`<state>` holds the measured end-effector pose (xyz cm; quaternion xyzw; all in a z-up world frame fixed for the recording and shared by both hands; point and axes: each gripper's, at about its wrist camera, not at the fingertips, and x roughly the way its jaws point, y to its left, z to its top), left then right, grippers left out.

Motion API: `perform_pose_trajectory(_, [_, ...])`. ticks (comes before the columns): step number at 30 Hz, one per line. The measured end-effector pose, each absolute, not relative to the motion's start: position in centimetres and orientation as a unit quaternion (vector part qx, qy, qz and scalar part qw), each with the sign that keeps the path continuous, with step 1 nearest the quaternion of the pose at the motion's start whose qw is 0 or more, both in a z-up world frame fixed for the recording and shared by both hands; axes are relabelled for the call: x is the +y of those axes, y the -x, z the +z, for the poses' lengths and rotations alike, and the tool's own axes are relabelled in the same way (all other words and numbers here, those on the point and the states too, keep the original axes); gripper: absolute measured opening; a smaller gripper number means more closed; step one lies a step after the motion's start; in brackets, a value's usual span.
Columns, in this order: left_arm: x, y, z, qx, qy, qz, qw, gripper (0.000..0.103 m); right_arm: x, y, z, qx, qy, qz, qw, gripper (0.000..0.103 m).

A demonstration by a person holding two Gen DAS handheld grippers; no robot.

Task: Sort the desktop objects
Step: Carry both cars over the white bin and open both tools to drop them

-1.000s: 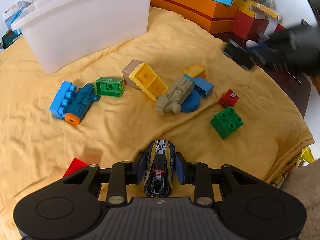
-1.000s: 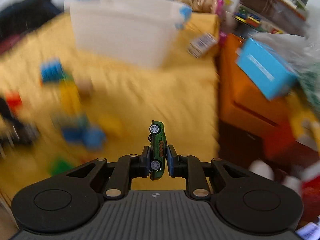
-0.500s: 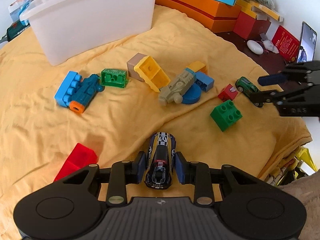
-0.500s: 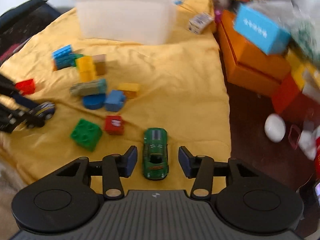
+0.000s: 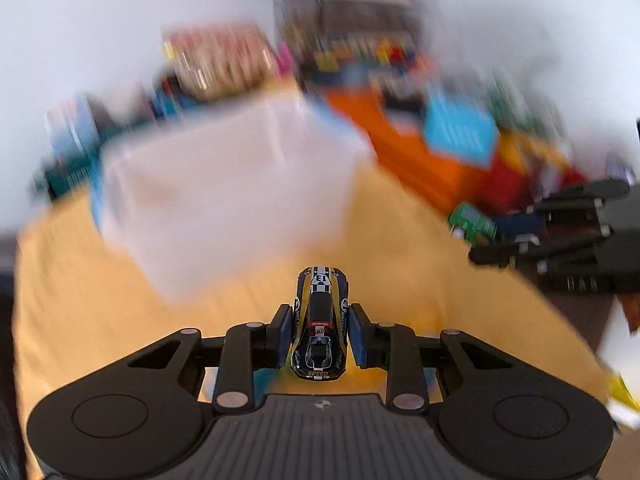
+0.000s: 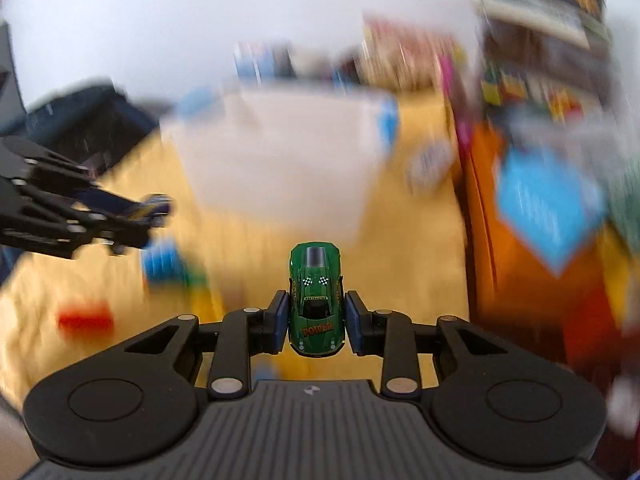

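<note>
In the left wrist view, a black and yellow race car [image 5: 321,308] sits nose-forward between the pads of my left gripper [image 5: 320,330], whose jaws are closing on it and grip its sides. My right gripper [image 6: 316,316] is likewise closing on a green toy car [image 6: 316,300] and holds it clear of the yellow cloth [image 6: 412,248]. Each view catches the other gripper from the side: the right gripper [image 5: 492,236] with the green car [image 5: 472,224], and the left gripper [image 6: 132,220] with the race car [image 6: 154,210]. The white plastic bin [image 5: 224,192] stands ahead, blurred.
Both pictures are motion-blurred. Orange boxes [image 5: 420,160] and a light blue box [image 5: 460,132] line the right side beyond the cloth. A red brick [image 6: 86,320] and a blue brick [image 6: 160,264] lie on the cloth at left. Cluttered shelves stand behind the bin [image 6: 288,168].
The right gripper has closed on the green car that lay on the cloth and lifted it. Both grippers rose and tilted up toward the bin, the left still holding its car.
</note>
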<state>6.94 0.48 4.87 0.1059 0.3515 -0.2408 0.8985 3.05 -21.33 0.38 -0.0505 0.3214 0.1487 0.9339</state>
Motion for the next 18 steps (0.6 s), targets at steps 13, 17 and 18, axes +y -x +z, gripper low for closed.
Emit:
perform_pose_trajectory(13, [-0.8, -15.2, 6.3, 0.302, -0.096, -0.182, 0.931, 0.050, -19.0, -12.7, 1.6, 0.279, 0.004, 0.145, 0.949, 0.041])
perform_pose_trajectory(17, [0.9, -9.3, 4.3, 0.326, -0.085, -0.213, 0.917, 0.059, -20.7, -8.8, 0.0, 0.305, -0.023, 0.154, 0.940, 0.041])
perform_pose_trajectory(18, [1.1, -8.0, 3.4, 0.341, -0.089, -0.222, 0.909, 0.059, -20.9, -7.9, -0.5, 0.314, -0.025, 0.160, 0.935, 0.041])
